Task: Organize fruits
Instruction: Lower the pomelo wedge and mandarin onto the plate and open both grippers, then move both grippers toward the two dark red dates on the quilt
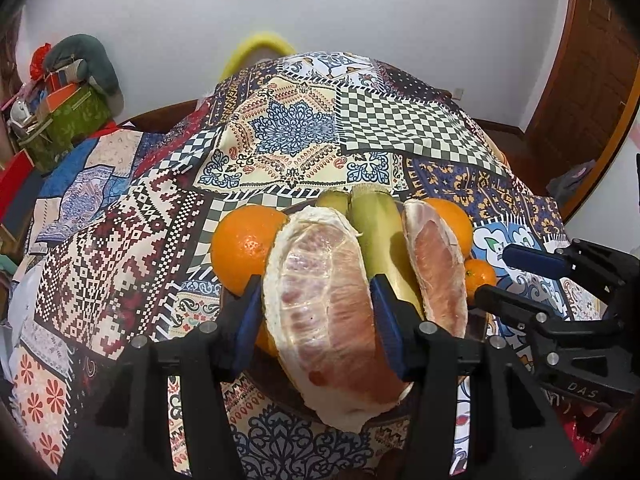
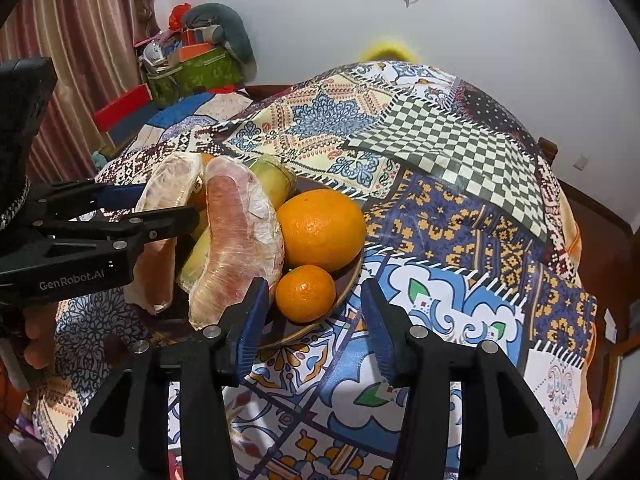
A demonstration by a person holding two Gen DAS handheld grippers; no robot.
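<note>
1. Fruits sit heaped in one brown bowl on the near part of my table, and I count them left to right in the left wrist view.
2. Oranges: two, one at the left and one at the far right of the heap.
3. Pomelo wedges: two peeled ones, the big left wedge and a slimmer right wedge.
4. Bananas: I count two green-yellow ones between the wedges, though the far one is mostly hidden.
5. Mandarin: one small one, at the bowl's near right rim.
6. My left gripper has its blue pads on either side of the big left wedge, clamped on it.
7. My right gripper hangs just near of the mandarin, fingers spread apart, touching nothing.
8. One patchwork tablecloth covers the table, with checks, florals and geometric panels.
9. Beyond it: a white wall, a wooden door at the right, striped curtains and cluttered boxes at the far left.
</note>
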